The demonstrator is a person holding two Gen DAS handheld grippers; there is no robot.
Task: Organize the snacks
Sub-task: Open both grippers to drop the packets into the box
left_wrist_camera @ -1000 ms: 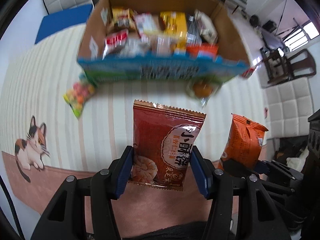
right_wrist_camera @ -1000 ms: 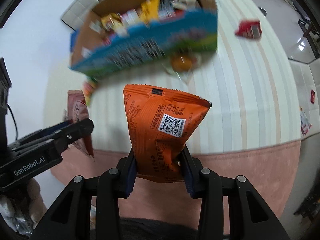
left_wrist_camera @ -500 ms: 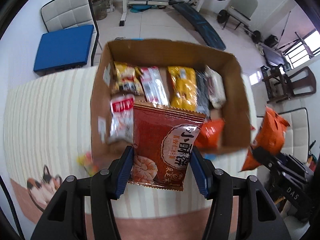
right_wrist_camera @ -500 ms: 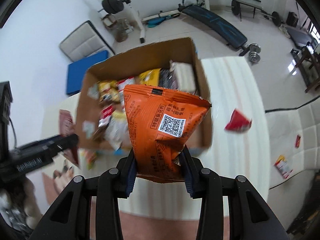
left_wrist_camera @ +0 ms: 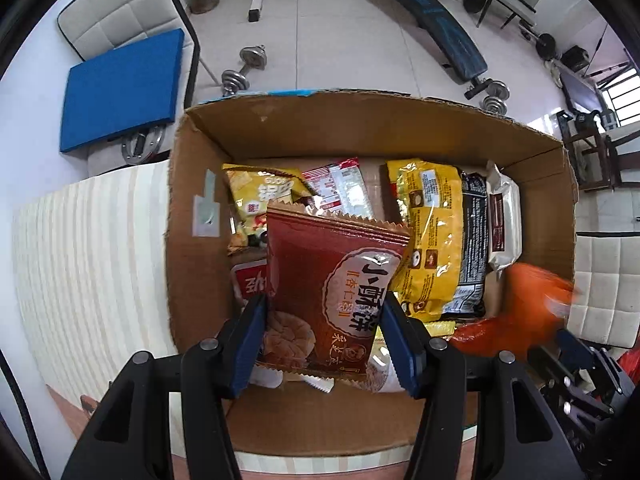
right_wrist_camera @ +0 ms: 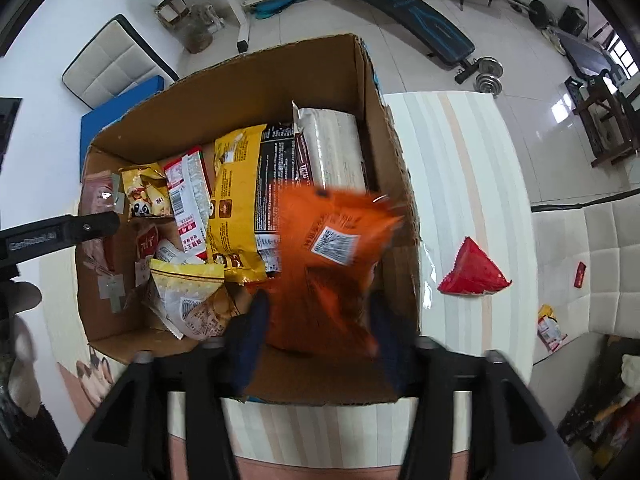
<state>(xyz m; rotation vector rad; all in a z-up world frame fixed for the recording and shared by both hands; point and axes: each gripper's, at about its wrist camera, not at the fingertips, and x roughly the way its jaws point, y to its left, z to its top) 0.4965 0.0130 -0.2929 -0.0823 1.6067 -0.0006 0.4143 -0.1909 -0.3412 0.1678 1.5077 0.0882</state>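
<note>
An open cardboard box (left_wrist_camera: 192,184) (right_wrist_camera: 384,128) holds several snack packets. My left gripper (left_wrist_camera: 324,340) is shut on a dark red biscuit packet (left_wrist_camera: 332,280) and holds it over the box's near left part. My right gripper (right_wrist_camera: 320,344) has its jaws spread wider than the orange packet (right_wrist_camera: 328,264), which is blurred between them over the box's near right corner. I cannot tell whether the jaws still touch it. The orange packet also shows blurred in the left wrist view (left_wrist_camera: 528,300).
The box stands on a striped table (right_wrist_camera: 460,184). A red triangular packet (right_wrist_camera: 472,272) lies on the table right of the box. A blue-cushioned chair (left_wrist_camera: 120,88), dumbbells and a weight bench stand on the floor beyond.
Both grippers rose from table level and moved forward over the open box with their packets. The right jaws have spread apart and the orange packet is now blurred.
</note>
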